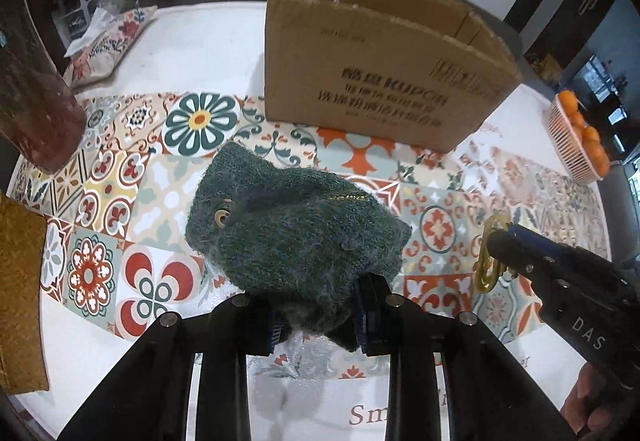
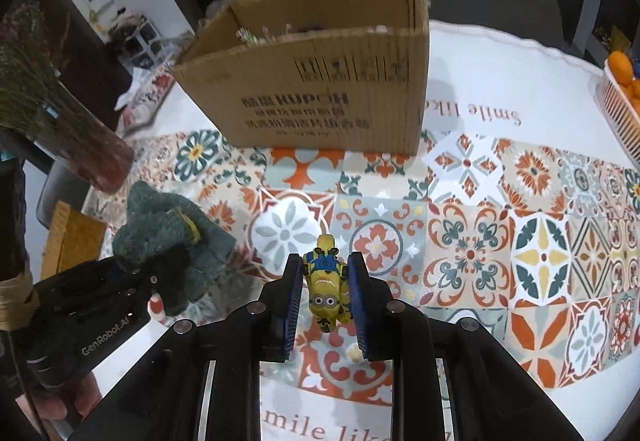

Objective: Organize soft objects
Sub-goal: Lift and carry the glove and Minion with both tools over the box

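Note:
My left gripper is shut on a fuzzy dark green knitted pouch with a gold zip, held above the patterned tablecloth. The pouch also shows at the left in the right wrist view. My right gripper is shut on a small yellow minion toy, held above the cloth. In the left wrist view the right gripper is at the right, with the yellow toy at its tips. An open cardboard box stands behind both, and it also shows in the right wrist view.
A dark red vase of dried stems stands at the left. A yellow-brown mat lies at the left edge. A floral cushion lies far left. A pink basket of oranges sits at the right edge.

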Demonstrator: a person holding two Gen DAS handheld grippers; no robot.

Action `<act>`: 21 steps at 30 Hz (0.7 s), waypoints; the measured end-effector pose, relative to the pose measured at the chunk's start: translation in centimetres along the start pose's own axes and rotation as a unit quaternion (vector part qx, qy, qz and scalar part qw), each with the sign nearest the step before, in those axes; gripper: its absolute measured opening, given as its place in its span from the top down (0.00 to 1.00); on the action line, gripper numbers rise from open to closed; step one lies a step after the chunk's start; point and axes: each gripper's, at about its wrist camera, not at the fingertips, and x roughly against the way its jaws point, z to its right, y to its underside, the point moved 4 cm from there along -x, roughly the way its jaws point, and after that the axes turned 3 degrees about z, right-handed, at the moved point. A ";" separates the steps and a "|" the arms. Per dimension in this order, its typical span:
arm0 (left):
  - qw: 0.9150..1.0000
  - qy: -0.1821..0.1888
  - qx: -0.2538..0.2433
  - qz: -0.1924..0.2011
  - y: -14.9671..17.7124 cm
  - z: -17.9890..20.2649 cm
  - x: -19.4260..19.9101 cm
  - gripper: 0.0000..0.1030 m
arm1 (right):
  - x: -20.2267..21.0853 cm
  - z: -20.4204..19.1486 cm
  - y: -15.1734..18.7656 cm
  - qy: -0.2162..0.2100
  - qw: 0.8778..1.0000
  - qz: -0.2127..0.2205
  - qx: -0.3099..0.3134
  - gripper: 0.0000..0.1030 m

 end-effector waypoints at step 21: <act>0.994 0.030 -0.035 0.096 -3.4 1.2 7.6 0.72 | 8.0 -3.0 -3.1 -0.010 0.993 0.120 -0.005 0.76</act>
